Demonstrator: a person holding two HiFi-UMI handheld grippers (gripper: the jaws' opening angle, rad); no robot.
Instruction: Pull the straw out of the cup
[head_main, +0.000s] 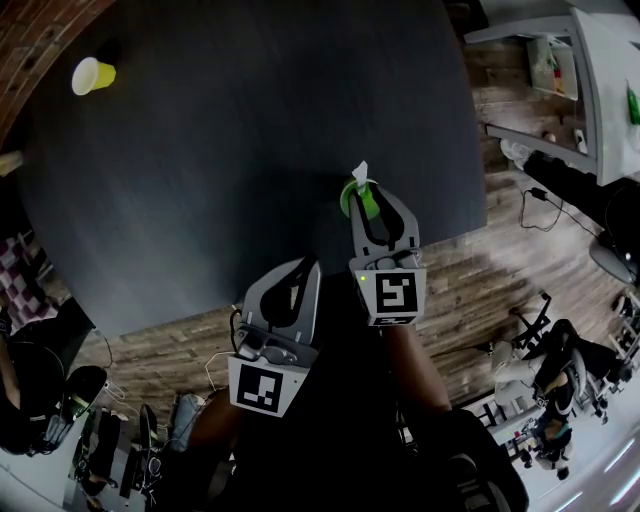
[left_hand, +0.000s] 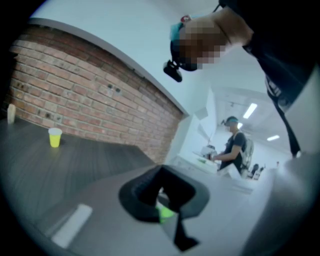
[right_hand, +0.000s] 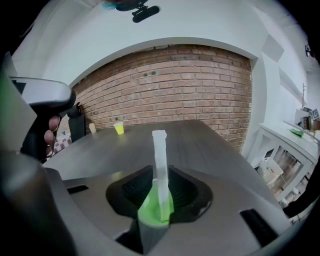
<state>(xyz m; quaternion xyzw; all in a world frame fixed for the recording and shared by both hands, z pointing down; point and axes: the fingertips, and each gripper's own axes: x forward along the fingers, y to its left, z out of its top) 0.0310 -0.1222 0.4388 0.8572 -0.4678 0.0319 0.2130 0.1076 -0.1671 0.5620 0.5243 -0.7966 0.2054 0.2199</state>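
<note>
A green cup (head_main: 352, 200) stands near the right edge of the dark table (head_main: 250, 150), and a pale white straw (head_main: 361, 172) rises upright out of it. My right gripper (head_main: 372, 195) is shut on the cup. In the right gripper view the cup (right_hand: 150, 207) sits between the jaws, with the straw (right_hand: 160, 155) standing tall above the gripper (right_hand: 159, 200). My left gripper (head_main: 308, 268) hovers lower left over the table's near edge, shut and holding nothing. A bit of green shows through the gap of the left gripper (left_hand: 167, 200).
A yellow cup (head_main: 92, 75) stands alone at the table's far left corner by the brick wall (right_hand: 165, 85). White shelving (head_main: 590, 90) stands off to the right. A person (left_hand: 234, 145) stands at a counter in the background. Wooden floor (head_main: 480, 290) borders the table.
</note>
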